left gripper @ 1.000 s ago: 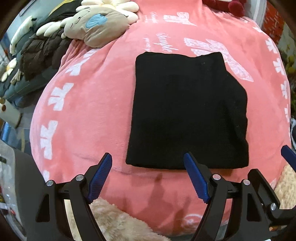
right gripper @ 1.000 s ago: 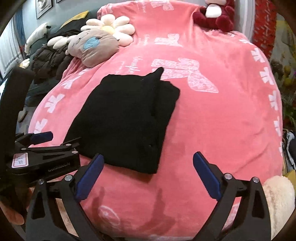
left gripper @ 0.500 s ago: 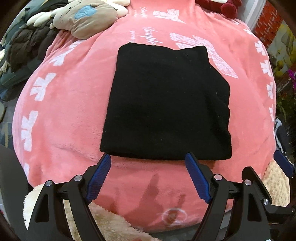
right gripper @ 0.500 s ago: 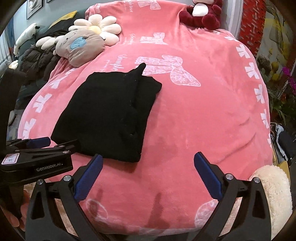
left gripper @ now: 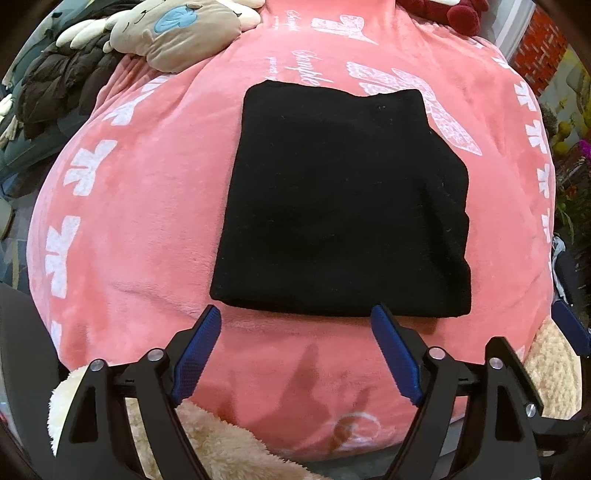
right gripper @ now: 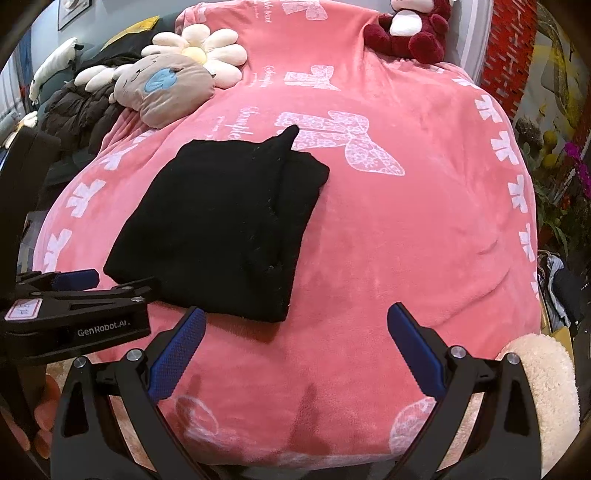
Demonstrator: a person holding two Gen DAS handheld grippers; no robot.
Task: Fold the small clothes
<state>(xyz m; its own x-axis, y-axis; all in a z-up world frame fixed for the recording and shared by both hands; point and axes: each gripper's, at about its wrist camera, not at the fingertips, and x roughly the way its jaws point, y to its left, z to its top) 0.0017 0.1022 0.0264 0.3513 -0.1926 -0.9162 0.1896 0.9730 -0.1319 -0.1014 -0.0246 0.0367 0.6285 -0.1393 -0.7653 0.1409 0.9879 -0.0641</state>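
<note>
Largest first: pink plush blanket (left gripper: 155,206) with white bow prints, draped over a rounded bed and filling both views. At its far end, a dark red teddy bear (right gripper: 408,31); off to the far left, a beige bunny-face cushion (right gripper: 166,88) against a daisy cushion (right gripper: 207,51), beside a dark puffer jacket (right gripper: 81,110).

Centre of the blanket: black knit garment (left gripper: 343,206), already folded into a thick, roughly rectangular stack, lying flat and free. In the right wrist view, upper layer set back from the lower along the right side, and one corner poking up in a peak at the far edge.

Near edge of the stack: left gripper (left gripper: 299,354), jaws opening, blue pads either side of the front hem but short of it, nothing between them. Further right, right gripper (right gripper: 299,354), jaws spread wide over bare blanket, holding nothing, just off the garment's near right corner.

Probably between folds, or near finished; hard to tell which.

Risks from here:
- Catching blanket pile along with the hem, since plush and knit lie pressed together; would drag the bedding up and skew the stack.
- Pinching only the top layer at the front edge; layers would slide apart, more so where already offset on the right.
- Uneven lift between the two hands; soft knit would sag and twist, spoiling the rectangle.
- Leaving the peaked corner untucked; a lumpy final fold.
</note>
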